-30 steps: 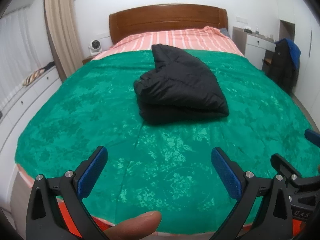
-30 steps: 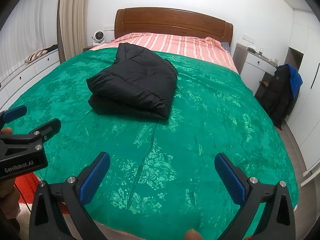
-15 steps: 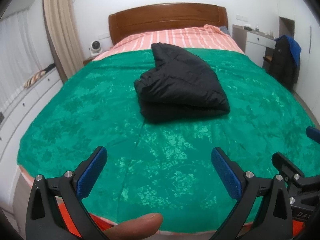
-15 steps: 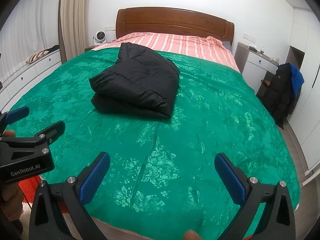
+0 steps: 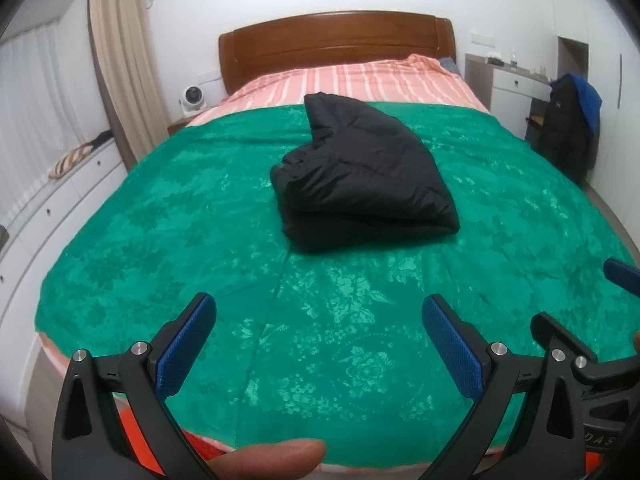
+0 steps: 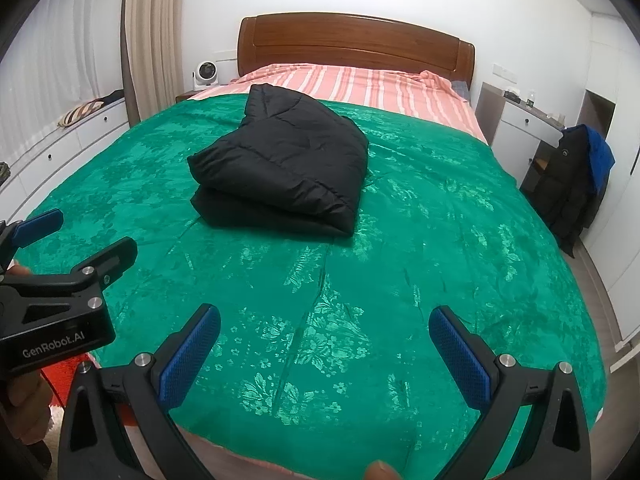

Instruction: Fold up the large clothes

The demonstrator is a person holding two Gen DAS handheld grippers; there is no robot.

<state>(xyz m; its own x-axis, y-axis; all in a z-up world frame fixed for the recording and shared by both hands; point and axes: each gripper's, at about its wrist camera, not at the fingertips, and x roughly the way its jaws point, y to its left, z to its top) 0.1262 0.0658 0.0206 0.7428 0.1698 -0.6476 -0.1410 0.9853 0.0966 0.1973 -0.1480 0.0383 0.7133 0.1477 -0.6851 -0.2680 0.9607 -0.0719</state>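
A black puffy jacket lies folded in a thick bundle in the middle of the green bedspread; it also shows in the right wrist view. My left gripper is open and empty, held over the foot of the bed, well short of the jacket. My right gripper is open and empty, also near the foot edge. Each gripper shows at the side of the other's view: the right one and the left one.
The bed has a wooden headboard and a pink striped sheet. A white desk and a dark coat on a chair stand to the right. White drawers run along the left wall.
Both grippers have drawn back slightly from the bed and stayed open. The folded jacket has not moved.
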